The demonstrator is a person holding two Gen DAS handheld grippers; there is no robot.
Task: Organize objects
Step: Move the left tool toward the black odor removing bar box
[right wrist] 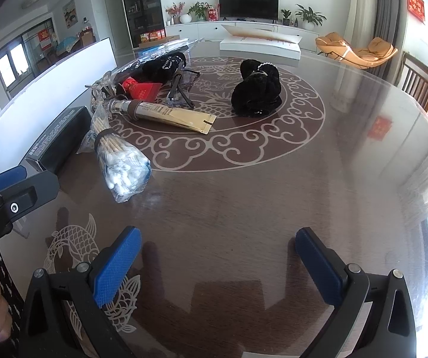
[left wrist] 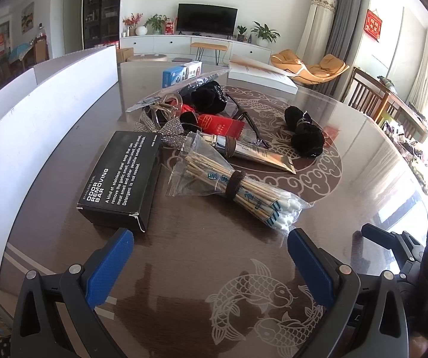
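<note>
Sorting not yet begun. Our left gripper and right gripper hover, fingers spread, empty. Cotton swab bag on desk, beside black box, nearest; next we reach, clamp it.

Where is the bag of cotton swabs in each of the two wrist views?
Left wrist: bag of cotton swabs lies centre, right of the black box.
Right wrist: the bag lies left of centre.
Shared landmark: the gold tube just behind it.
</note>
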